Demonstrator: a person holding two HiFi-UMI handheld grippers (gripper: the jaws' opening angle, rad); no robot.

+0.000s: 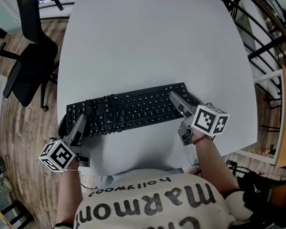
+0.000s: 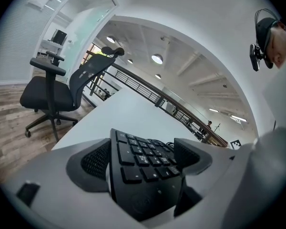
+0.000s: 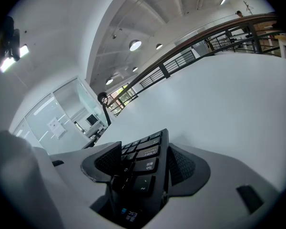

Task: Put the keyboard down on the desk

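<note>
Clamping the long black plastic keyboard (image 1: 128,109) at both ends, left gripper (image 1: 80,124) and right gripper (image 1: 177,103) jaws keep it level, probably for flat placement, at lower centre of the white worktop (image 1: 148,42).

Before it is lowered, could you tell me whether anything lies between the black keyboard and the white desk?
Nothing visible does: the white desk around the black plastic keyboard is bare, though the patch directly under it is hidden in all views.
</note>
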